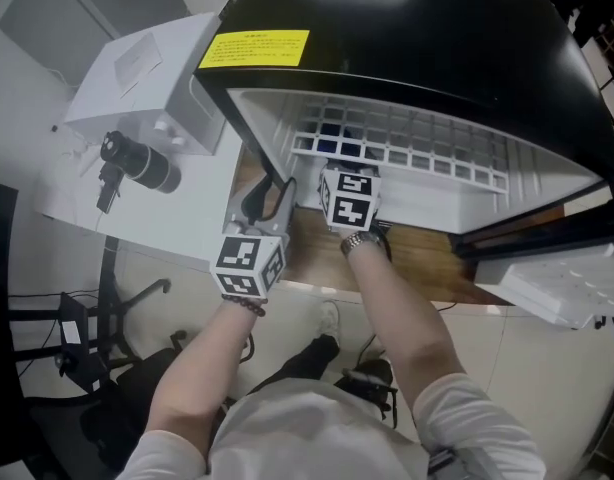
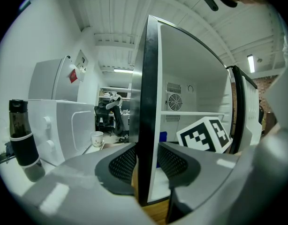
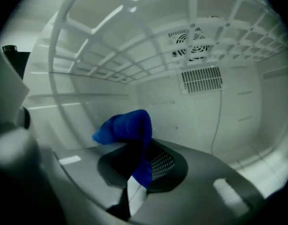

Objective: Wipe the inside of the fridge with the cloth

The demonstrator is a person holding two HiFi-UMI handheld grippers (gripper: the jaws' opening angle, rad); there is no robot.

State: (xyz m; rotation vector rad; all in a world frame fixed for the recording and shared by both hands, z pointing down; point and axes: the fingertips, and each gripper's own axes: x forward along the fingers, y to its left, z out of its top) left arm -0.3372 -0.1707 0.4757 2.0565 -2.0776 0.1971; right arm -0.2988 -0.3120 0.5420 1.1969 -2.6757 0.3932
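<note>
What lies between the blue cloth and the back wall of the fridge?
Nothing: in the right gripper view, the stretch from the cloth, held in the right tongs, to the back wall is bare white interior.

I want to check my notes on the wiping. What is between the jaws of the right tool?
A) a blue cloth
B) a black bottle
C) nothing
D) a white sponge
A: the right tool is shut on a blue cloth, which bulges out above its jaws.
</note>
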